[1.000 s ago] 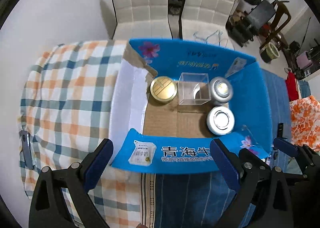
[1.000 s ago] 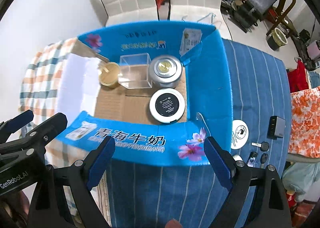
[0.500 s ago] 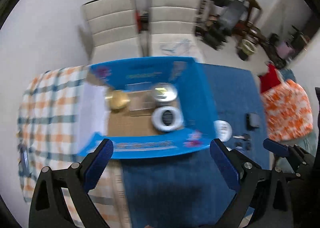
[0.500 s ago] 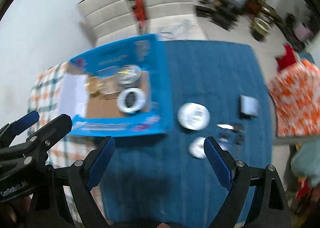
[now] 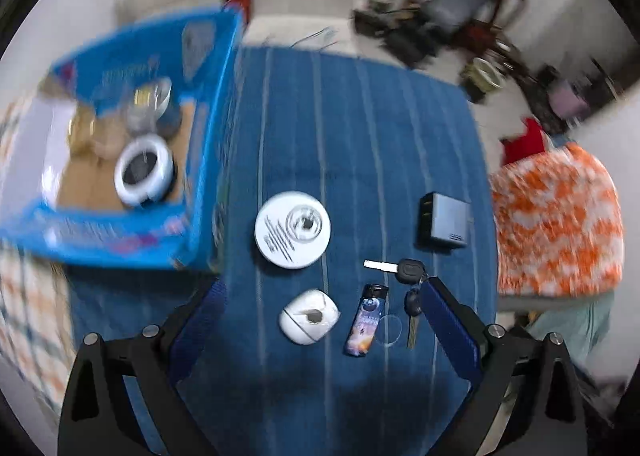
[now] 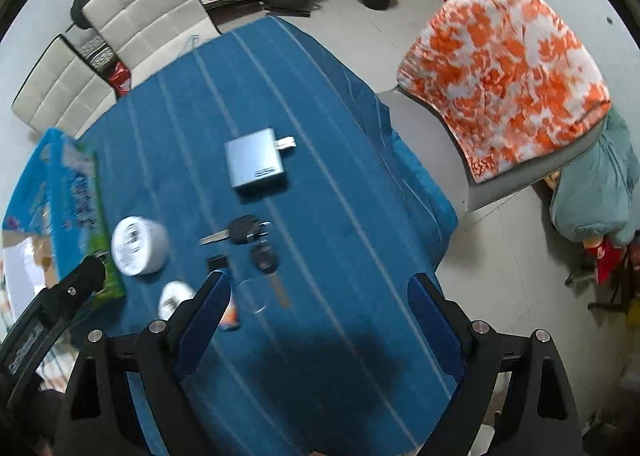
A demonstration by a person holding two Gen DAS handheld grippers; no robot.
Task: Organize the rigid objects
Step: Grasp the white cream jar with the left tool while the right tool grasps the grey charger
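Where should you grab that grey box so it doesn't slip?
Grab the grey box across its two long flat sides, coming straight down from above. It lies flat on the blue cloth with bare cloth around it, so fingers probably fit on both sides.

The far half of the blue striped cloth (image 6: 320, 96) is left bare, so free passage is offered there. The near half is crowded: a white round tin (image 5: 293, 229), a small white case (image 5: 309, 316), a lighter (image 5: 367, 320), keys (image 5: 408, 276) and a grey box (image 5: 446, 221) are spread with narrow gaps between them. The left side is walled off by the blue carton (image 5: 208, 136). A chair draped in orange cloth (image 6: 504, 68) stands just beside the table's right edge.
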